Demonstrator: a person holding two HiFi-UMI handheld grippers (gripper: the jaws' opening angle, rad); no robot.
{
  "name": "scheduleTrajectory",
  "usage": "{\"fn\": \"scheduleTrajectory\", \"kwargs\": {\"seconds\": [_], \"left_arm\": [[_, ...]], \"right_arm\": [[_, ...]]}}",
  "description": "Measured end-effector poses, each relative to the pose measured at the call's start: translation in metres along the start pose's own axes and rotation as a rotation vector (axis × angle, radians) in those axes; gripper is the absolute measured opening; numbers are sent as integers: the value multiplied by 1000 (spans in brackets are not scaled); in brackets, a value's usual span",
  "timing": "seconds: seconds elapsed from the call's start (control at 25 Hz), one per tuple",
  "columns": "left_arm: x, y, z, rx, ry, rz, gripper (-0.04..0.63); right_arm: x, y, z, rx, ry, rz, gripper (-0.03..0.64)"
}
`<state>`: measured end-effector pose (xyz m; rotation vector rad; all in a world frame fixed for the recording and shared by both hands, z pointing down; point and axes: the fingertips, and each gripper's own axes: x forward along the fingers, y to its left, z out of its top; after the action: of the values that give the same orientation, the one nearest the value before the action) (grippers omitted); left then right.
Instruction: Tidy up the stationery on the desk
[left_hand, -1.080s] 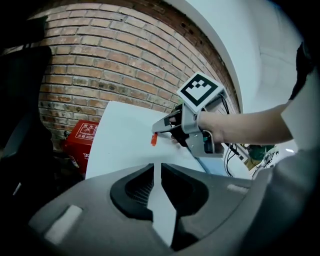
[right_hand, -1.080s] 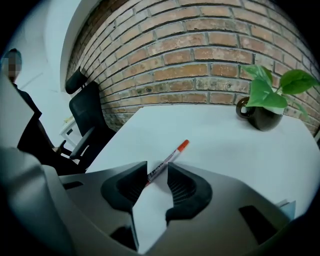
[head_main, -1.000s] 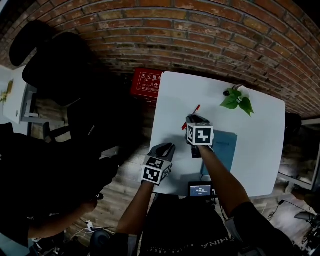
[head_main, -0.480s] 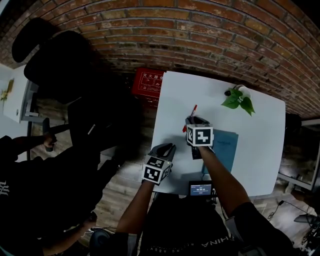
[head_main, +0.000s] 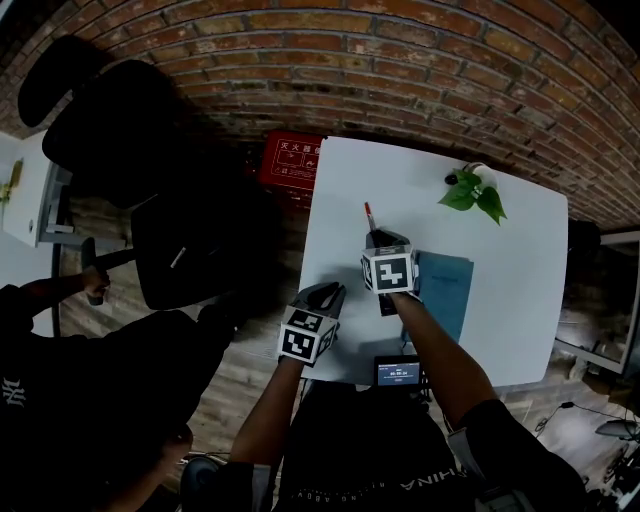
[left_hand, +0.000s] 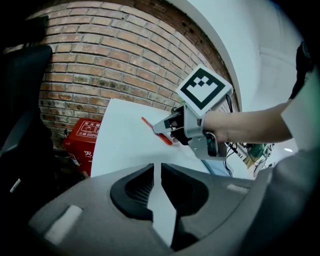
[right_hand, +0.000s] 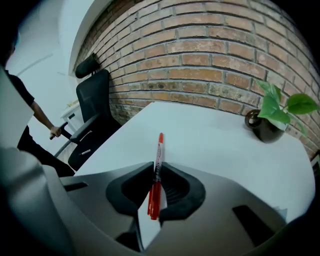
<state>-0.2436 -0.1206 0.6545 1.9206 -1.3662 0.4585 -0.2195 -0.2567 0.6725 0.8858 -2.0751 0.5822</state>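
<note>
Red pen (right_hand: 159, 152), pinched in right hand-held gripper (right_hand: 156, 172), jaws just closed on it

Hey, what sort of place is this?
Likely an office or studio: a white desk by a bare brick wall, with a black office chair beside it.

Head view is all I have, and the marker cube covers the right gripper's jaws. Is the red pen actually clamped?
Observer: Yes. The right gripper view shows the right gripper has just closed its jaws on the red pen. The pads press on both sides of it, and part of the pen sticks out ahead.
Operator: Anything in the left one?
Observer: No. In the left gripper view the left gripper has a narrow gap, and only the white desk shows through it.
Operator: What is the plant standing in?
Observer: A dark round pot near the desk's far edge.
</note>
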Motion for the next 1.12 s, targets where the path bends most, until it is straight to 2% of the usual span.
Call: {"fn": "scheduleTrajectory", "kwargs": {"seconds": [0.32,0.68,0.92,1.12], "left_arm": [[1,-2,1,4,2,0,54],[-1,-11,1,15,-1,4,54],[3,-32,8,48,-13,-7,49],[12,-52,8,81,-14,0,26]], "right_arm": [[1,-4,-6,-43,21,-5,51],[-19,-17,-8,-17,-10,9,49],[-52,-42,-12,10,-66,6,49],[-84,-72,-31,45,-92,-5,49]]}}
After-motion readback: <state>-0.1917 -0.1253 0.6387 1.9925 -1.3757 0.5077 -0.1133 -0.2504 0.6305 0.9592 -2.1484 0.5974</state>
